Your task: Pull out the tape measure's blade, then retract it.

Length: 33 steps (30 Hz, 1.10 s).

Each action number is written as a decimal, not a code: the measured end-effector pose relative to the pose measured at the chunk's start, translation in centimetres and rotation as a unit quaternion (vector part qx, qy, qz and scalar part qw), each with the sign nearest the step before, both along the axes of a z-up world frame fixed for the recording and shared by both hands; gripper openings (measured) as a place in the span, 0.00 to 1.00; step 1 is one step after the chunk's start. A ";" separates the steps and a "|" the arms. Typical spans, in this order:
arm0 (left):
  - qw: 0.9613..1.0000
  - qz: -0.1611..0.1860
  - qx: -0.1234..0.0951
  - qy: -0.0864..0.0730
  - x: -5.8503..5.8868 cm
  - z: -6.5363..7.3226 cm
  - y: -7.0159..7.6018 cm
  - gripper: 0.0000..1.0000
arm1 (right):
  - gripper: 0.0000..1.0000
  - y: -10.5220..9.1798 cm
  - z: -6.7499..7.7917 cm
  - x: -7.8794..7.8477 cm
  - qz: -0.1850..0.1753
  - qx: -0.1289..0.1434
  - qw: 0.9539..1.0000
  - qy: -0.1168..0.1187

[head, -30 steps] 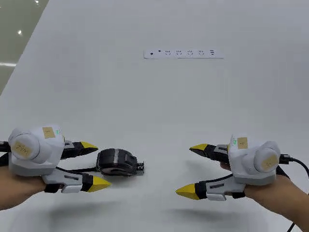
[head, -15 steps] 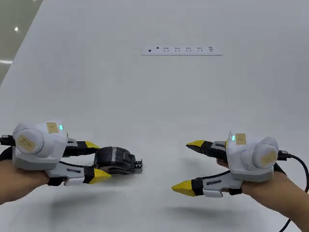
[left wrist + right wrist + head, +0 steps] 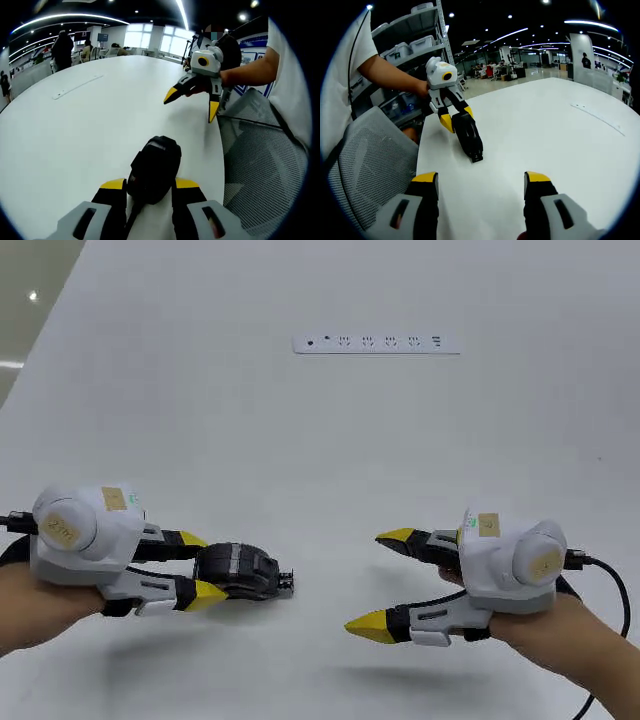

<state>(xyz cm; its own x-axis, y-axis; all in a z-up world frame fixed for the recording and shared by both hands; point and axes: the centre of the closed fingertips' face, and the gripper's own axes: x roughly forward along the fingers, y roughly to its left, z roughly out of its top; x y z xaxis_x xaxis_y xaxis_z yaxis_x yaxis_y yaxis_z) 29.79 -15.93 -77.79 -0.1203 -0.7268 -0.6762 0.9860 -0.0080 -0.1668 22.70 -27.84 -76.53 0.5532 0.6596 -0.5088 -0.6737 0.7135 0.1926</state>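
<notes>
White desk [image 3: 330,460], tape [image 3: 240,572] near its front-left edge. Now the left gripper [image 3: 205,565] has clamped onto it; the right gripper [image 3: 370,581], jaws apart, is free to pull the blade tip [image 3: 287,584].

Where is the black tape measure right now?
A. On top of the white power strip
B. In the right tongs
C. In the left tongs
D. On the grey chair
C: the tape measure sits between the yellow tips of the left tongs, which have closed on its sides, while the right tongs are open and hold nothing.
</notes>
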 end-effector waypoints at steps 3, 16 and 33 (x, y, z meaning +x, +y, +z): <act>1.000 -0.009 0.004 -0.004 -0.1 -0.1 -0.1 0.32 | 0.68 0.4 -0.2 0.2 0.005 0.000 1.000 -0.001; 0.994 -0.079 0.046 -0.060 -0.1 -0.7 -0.1 0.29 | 0.59 2.6 -1.0 1.3 0.056 -0.020 0.998 -0.027; 0.990 -0.099 0.067 -0.079 -0.1 -0.8 0.1 0.28 | 0.49 4.7 -2.5 2.6 0.104 -0.048 0.992 -0.048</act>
<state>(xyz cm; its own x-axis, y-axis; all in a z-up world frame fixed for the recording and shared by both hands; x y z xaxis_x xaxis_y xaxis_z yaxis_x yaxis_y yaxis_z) 29.73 -15.87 -78.59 -0.1356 -0.6027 -0.7863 0.9813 -0.1911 -0.0228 25.31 -23.11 -79.02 0.4585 0.7157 -0.5268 -0.8205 0.5687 0.0585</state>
